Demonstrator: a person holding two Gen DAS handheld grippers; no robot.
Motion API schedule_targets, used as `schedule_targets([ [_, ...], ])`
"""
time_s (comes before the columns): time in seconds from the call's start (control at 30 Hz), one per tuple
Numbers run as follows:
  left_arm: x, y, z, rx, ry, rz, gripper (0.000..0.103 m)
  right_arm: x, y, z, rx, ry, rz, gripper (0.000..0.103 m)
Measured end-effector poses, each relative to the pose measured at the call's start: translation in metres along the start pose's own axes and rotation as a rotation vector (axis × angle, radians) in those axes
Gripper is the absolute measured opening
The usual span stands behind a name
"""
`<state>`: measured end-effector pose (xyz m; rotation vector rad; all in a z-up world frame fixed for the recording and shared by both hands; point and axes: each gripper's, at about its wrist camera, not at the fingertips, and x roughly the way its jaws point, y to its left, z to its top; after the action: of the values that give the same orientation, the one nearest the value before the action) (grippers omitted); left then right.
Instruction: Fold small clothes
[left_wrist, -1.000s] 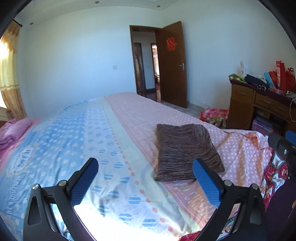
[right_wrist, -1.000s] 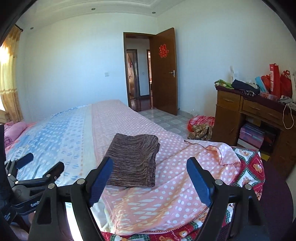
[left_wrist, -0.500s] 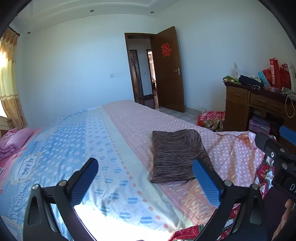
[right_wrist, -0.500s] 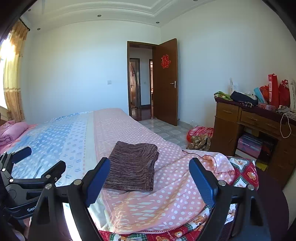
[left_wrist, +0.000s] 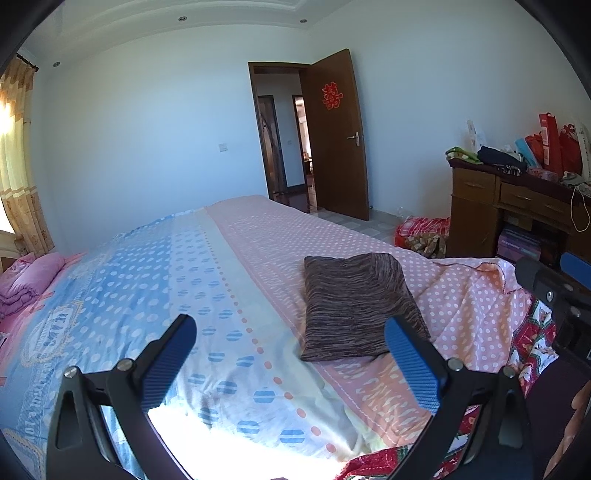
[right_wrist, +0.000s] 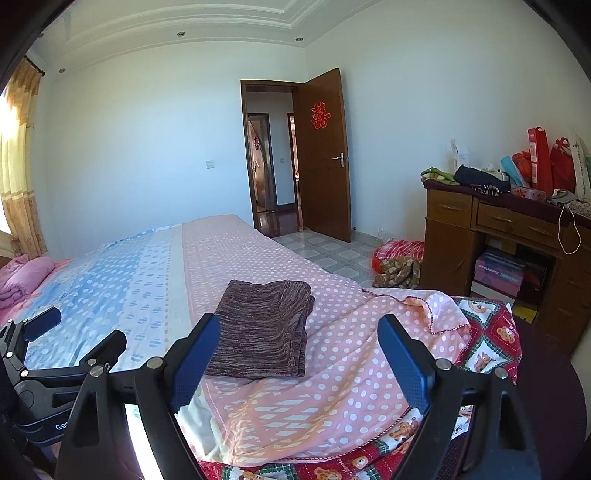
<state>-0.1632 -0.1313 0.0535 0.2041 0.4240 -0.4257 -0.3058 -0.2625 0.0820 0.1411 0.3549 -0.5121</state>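
Observation:
A brown striped knitted garment lies folded into a flat rectangle on the pink dotted part of the bed sheet; it also shows in the right wrist view. My left gripper is open and empty, held back from the near edge of the bed, the garment beyond its right finger. My right gripper is open and empty, also held back, with the garment just beyond its left finger. The left gripper also shows at the lower left of the right wrist view.
A wooden desk piled with bags and clothes stands at the right. A red bundle lies on the tiled floor by it. A folded pink blanket lies at the left of the bed. A red patterned quilt hangs at the bed's corner.
Both grippers have drawn back and tilted up from the bed, so the garment sits lower and farther in both views. The garment has not moved. Both stay open.

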Motion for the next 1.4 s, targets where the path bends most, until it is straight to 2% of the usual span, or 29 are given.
schedule_targets([
  [1.2,0.002,0.008,0.002,0.005,0.006,0.015,0.103,-0.001,0.000,0.000,-0.008,-0.006,-0.009,0.088],
  [1.4,0.003,0.010,0.002,-0.005,0.001,-0.005,0.103,-0.002,0.000,0.000,-0.010,-0.008,-0.010,0.088],
])
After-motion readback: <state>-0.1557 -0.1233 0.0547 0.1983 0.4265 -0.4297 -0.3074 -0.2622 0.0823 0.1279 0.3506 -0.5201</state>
